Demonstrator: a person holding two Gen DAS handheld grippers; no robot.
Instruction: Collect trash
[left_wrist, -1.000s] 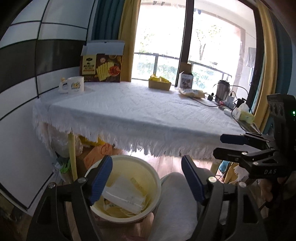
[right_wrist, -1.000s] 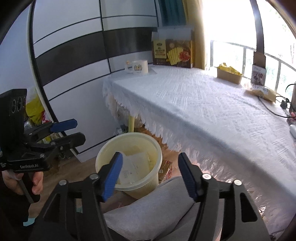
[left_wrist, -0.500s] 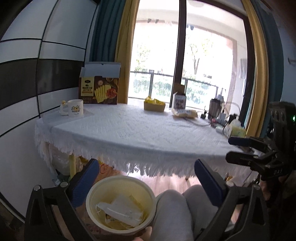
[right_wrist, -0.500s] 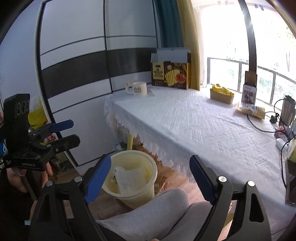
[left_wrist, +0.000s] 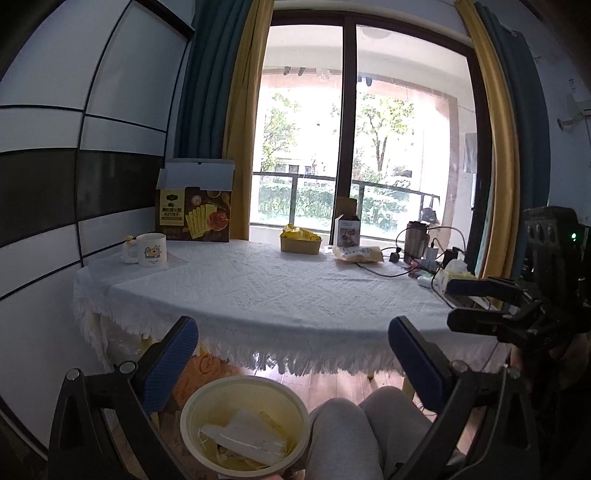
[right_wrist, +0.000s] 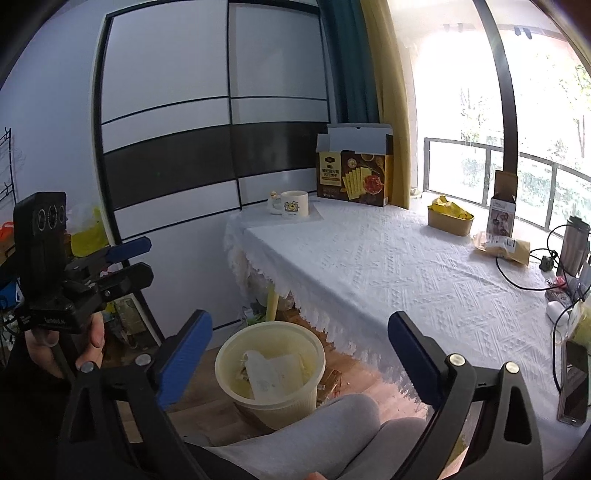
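A pale yellow waste bin stands on the wooden floor in front of the table, just below both grippers. White paper trash lies inside it. My left gripper is wide open and empty above the bin. My right gripper is still opening, with nothing between its blue pads. Each gripper also shows in the other's view: the right gripper at the right edge, the left gripper at the left. On the white-clothed table sit a kraft tray with a yellow wrapper and a flat packet.
A mug, a cracker box, a small carton, a steel flask, cables and a tissue pack line the table's far and right sides. A phone lies at the near right. A grey-trousered knee is beside the bin.
Both grippers have risen away from the bin and tilted up, so more of the table and window shows. Their jaws have spread wider.
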